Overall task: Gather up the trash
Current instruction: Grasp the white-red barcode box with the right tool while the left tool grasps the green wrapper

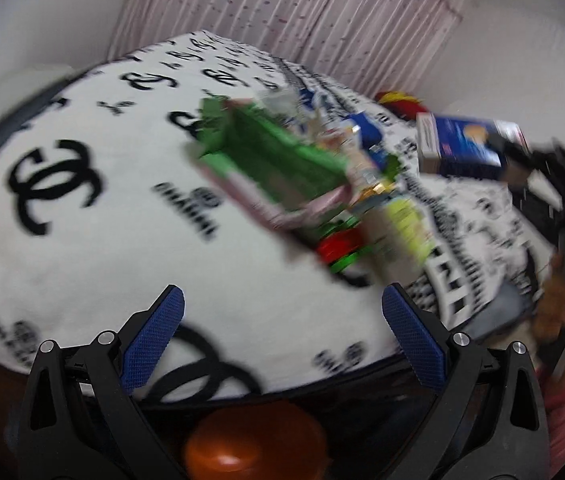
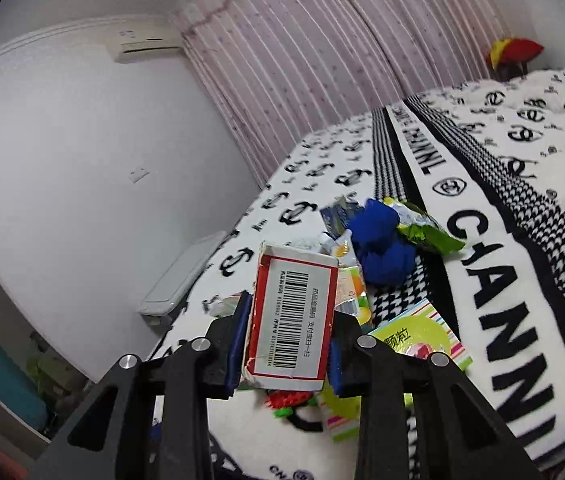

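Blurred trash pile (image 1: 322, 184) | left jaws apart — right jaws clamp barcode box (image 2: 294, 320)

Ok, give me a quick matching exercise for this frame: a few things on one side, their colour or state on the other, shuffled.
Things:
1. barcode box
2. left gripper
3. crumpled wad
4. curtain

States:
A. blue
B. open, nothing between its fingers
C. pink, pleated
D. clamped in the right gripper

Pairs: 1-D, 2-B, 3-A, 4-C
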`<state>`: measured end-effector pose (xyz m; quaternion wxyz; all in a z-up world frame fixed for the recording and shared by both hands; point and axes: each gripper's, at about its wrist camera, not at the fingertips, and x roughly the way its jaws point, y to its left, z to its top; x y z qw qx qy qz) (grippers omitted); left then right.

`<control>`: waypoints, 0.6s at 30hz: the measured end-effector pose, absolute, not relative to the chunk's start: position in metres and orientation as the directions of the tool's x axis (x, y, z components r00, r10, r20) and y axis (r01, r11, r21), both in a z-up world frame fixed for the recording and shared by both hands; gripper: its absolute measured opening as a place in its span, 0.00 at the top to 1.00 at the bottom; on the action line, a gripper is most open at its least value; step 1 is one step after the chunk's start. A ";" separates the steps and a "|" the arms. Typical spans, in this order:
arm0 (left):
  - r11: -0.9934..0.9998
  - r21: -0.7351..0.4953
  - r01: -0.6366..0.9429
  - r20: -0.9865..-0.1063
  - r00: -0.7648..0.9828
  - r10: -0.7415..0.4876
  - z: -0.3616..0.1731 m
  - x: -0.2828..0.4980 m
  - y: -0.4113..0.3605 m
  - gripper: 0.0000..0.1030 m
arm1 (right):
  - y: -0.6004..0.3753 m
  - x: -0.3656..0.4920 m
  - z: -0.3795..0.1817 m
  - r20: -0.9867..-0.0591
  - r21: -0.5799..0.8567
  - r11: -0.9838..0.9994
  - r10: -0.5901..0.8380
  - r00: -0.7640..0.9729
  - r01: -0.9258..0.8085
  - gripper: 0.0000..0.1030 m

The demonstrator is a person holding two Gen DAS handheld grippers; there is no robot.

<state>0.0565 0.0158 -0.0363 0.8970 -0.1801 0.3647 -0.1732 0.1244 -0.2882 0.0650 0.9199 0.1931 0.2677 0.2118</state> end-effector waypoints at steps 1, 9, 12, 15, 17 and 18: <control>0.863 -0.471 0.179 -0.578 0.676 -0.456 -0.032 0.063 0.014 0.06 | -0.289 0.119 0.067 -0.406 0.464 0.837 0.493 0.769 -0.292 0.69; 0.859 -0.498 0.120 -0.645 0.611 -0.459 -0.013 0.146 -0.014 0.06 | -0.287 0.068 0.078 -0.363 0.409 0.846 0.494 0.790 -0.341 0.68; 0.887 -0.458 0.059 -0.719 0.562 -0.408 -0.021 0.177 -0.025 0.07 | -0.288 0.059 0.075 -0.366 0.402 0.846 0.498 0.786 -0.349 0.68; 0.894 -0.447 0.017 -0.755 0.530 -0.387 -0.030 0.197 -0.027 0.08 | -0.289 0.053 0.070 -0.374 0.407 0.844 0.503 0.780 -0.349 0.68; 0.882 -0.472 0.005 -0.758 0.508 -0.409 -0.035 0.202 -0.026 0.25 | -0.289 0.051 0.066 -0.382 0.409 0.844 0.504 0.775 -0.347 0.68; 0.849 -0.527 0.030 -0.731 0.494 -0.471 -0.036 0.203 -0.026 0.39 | -0.289 0.050 0.062 -0.388 0.409 0.845 0.502 0.773 -0.344 0.68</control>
